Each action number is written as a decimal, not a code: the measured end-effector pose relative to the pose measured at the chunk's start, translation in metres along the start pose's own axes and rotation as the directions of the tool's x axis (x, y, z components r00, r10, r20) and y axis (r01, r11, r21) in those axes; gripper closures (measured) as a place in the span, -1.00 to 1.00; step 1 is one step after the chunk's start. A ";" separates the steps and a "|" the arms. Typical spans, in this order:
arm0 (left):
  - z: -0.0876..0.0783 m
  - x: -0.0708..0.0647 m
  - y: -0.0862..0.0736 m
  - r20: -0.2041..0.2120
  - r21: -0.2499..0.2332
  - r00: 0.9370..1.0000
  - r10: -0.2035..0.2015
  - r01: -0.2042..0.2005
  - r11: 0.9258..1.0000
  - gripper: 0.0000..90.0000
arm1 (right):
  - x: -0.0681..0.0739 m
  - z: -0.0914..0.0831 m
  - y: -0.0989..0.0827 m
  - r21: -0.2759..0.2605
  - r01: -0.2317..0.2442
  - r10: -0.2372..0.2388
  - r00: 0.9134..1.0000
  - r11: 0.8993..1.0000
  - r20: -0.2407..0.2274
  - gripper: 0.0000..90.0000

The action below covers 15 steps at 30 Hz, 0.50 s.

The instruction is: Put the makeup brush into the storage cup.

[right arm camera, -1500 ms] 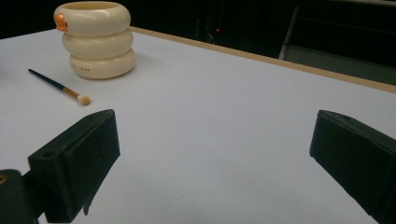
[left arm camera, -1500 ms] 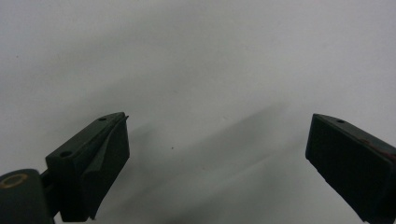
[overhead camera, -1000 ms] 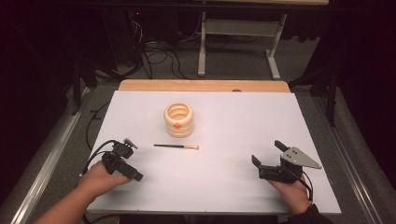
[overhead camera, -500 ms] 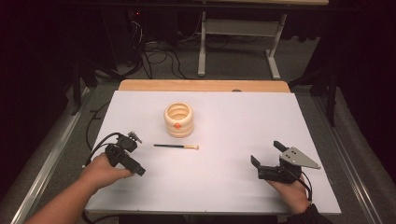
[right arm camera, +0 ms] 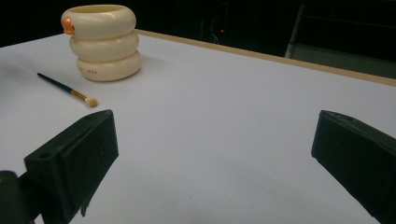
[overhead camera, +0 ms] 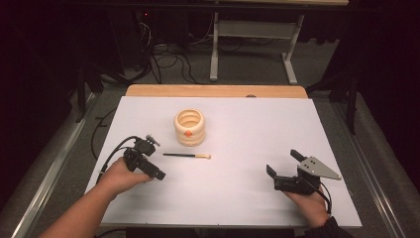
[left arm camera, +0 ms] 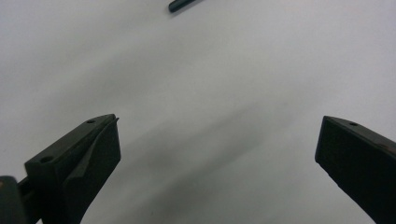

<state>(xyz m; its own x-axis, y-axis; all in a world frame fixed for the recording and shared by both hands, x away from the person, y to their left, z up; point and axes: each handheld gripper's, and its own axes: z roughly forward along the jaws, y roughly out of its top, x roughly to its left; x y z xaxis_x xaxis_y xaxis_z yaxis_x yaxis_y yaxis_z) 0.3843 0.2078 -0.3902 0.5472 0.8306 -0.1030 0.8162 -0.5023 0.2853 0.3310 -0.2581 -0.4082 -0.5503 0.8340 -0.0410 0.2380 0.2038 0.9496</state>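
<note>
White tabletop (overhead camera: 237, 129) with a thin brush and a ringed cream cup, dark room behind.
Left gripper (overhead camera: 148, 166) holds its black fingers (left arm camera: 79, 163) spread over bare surface, just short of the brush (overhead camera: 187, 155), a dark slim handle with a pale tuft. Right gripper (overhead camera: 285, 171) also spread, well apart. Behind the brush stands the glossy three-ringed cup (overhead camera: 189, 127) with an orange dot; its small print is unreadable.

White surface (overhead camera: 237, 188), matte sheet over a wooden top; bare wood strip shows along the far edge. On it: cream ribbed holder (overhead camera: 189, 127), three stacked rings, orange dot on the rim, upright, left of centre. Thin dark-handled brush (overhead camera: 187, 155) lies flat just in front of the holder, bristles toward the right, not touching it.
</note>
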 end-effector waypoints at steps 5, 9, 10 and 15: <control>0.003 -0.003 0.013 -0.009 0.005 1.000 0.026 -0.026 1.000 -0.99 | 0.001 0.000 0.000 -0.001 0.004 -0.004 1.000 1.000 -0.001 -0.96; 0.004 -0.004 0.025 0.002 0.008 0.999 0.051 -0.051 0.999 -0.99 | 0.001 0.002 -0.001 0.004 -0.003 0.003 1.000 1.000 -0.004 -0.96; 0.005 -0.004 0.028 0.001 0.008 0.998 0.061 -0.061 0.998 -0.99 | 0.001 0.002 0.000 0.004 0.000 0.000 1.000 1.000 -0.005 -0.96; 0.010 -0.002 0.039 0.009 0.017 0.997 0.078 -0.078 0.997 -0.99 | 0.001 0.001 0.000 0.000 0.001 -0.001 1.000 1.000 -0.008 -0.96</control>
<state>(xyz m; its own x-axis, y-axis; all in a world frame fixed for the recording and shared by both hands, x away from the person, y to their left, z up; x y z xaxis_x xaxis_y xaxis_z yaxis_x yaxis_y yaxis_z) 0.4170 0.1842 -0.3884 0.6106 0.7869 -0.0891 0.7743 -0.5695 0.2759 0.3315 -0.2568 -0.4091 -0.5570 0.8296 -0.0394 0.2379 0.2049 0.9494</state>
